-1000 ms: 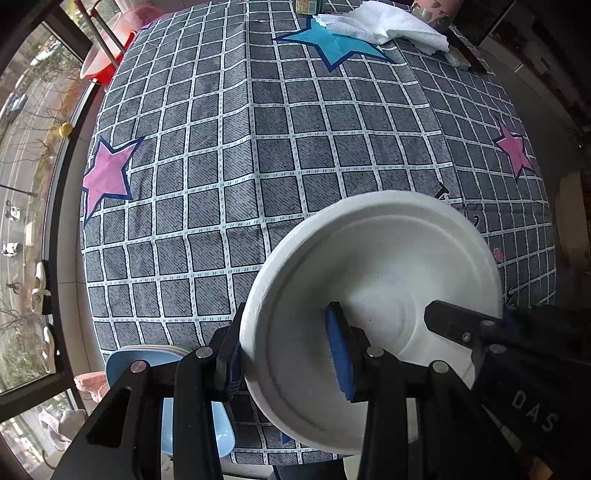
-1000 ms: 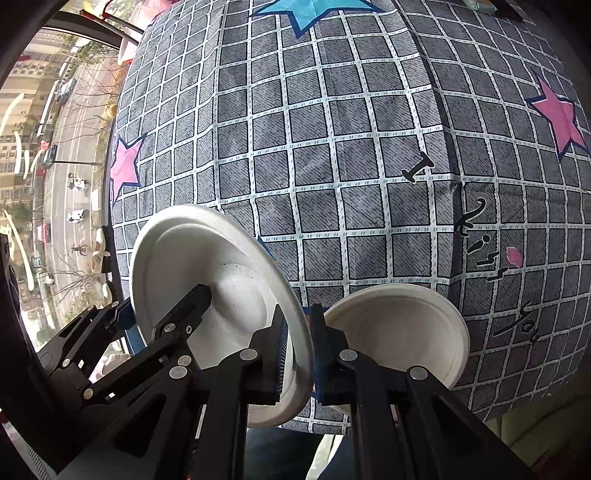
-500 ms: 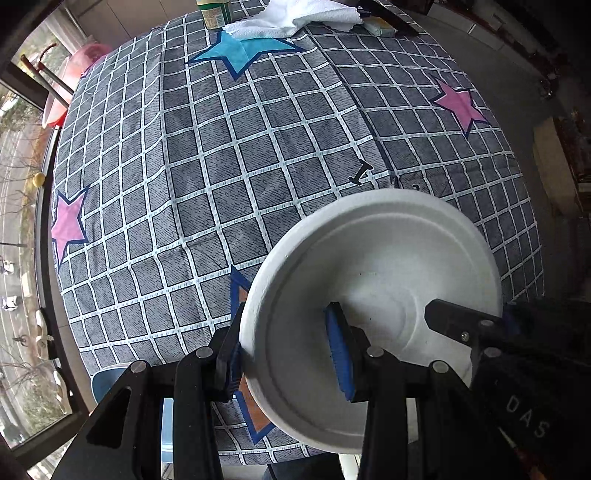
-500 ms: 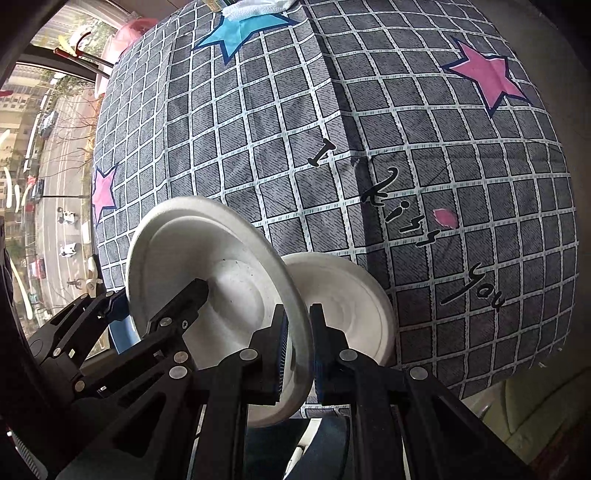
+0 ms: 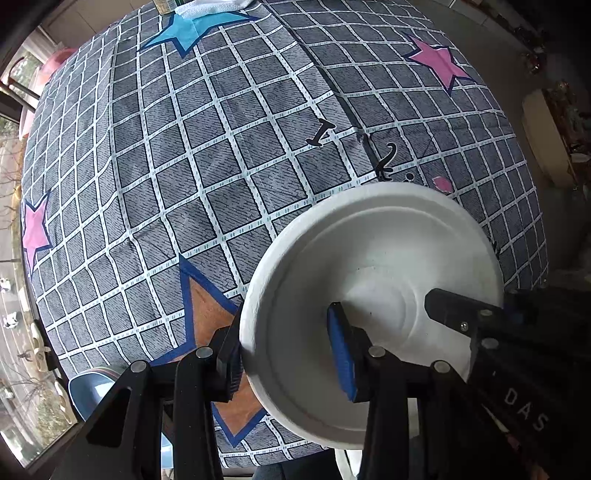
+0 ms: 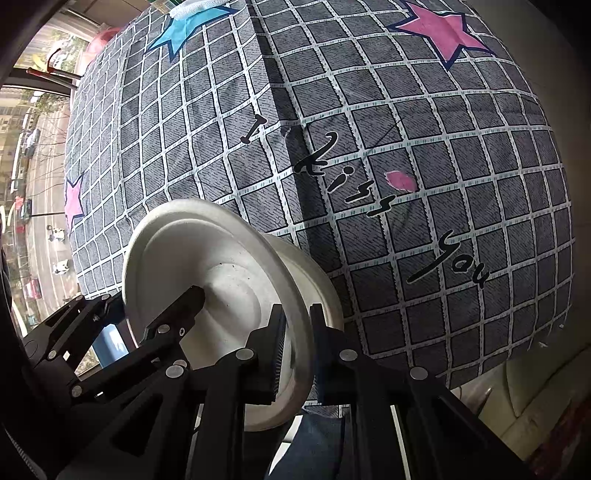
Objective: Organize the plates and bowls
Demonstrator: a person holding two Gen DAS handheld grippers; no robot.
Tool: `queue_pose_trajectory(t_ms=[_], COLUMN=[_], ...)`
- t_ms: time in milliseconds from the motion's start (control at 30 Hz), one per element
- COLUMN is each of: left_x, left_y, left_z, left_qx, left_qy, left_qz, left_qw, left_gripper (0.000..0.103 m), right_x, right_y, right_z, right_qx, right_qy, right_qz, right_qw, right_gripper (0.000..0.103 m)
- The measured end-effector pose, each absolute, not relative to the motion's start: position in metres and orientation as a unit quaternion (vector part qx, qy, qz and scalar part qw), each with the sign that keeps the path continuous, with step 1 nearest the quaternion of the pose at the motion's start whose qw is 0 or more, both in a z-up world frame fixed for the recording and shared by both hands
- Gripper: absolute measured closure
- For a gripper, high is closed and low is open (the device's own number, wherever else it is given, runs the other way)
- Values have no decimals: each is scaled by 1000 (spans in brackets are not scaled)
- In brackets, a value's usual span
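Both the left gripper point(image 5: 290, 354) and right gripper point(image 6: 295, 354) clamp the tilted white plate's point(image 5: 373, 280) rim.

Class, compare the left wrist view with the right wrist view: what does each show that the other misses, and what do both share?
Only the left wrist view shows the brown star on the cloth and the plate's whole open face. Only the right wrist view shows a second white dish behind that plate, and the lettering in full. Both share the checked cloth, the blue star, and both hand-held grippers, left and right, at the plate's rim.
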State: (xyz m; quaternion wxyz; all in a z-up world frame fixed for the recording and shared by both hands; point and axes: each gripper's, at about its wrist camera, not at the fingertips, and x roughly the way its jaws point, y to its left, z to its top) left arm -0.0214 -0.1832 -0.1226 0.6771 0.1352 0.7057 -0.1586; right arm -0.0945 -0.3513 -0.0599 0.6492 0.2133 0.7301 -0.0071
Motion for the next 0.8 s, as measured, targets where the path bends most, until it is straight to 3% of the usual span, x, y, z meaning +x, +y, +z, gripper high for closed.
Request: queue_pose_trajectory(t_ms=[100, 233, 333, 400, 467, 533, 600, 667, 800], left_x=[-23, -26, -25, -23, -20, -18, -17, -18, -20], left_y=[-182, -177, -172, -167, -161, -157, -151, -143, -132], left_z=[-124, -117, -112, -109, -105, -102, -101, -97, -89], left_qx=[136, 147, 139, 132, 122, 121, 127, 118, 111], left_qy=[705, 692, 694, 694, 693, 692, 692, 696, 695], left_qz=[-158, -148, -143, -135, -132, -126, -116, -125, -129], left_qw=[678, 691, 692, 695, 698, 700, 701, 698, 699], left_gripper=[48, 24, 22, 20, 14, 9, 0, 0, 0], right_x=[-95, -96, -101, -106, -111, -117, -123, -128, -142], right_y=[-347, -340, -341, -345, -354, -360, -366, -372, -380], right_z=[-64, -65, -62, -57, -50, -43, -38, -34, -17], right_qx=[201, 169, 162, 160, 143, 146, 159, 165, 172], right_qy=[733, 738, 737, 736, 729, 721, 717, 710, 685], right_qz=[-6, -9, -12, -18, -37, -37, -40, -51, -62], right_qw=[649, 653, 656, 657, 668, 676, 678, 683, 705], right_gripper=[89, 89, 87, 54, 36, 28, 10, 1, 1])
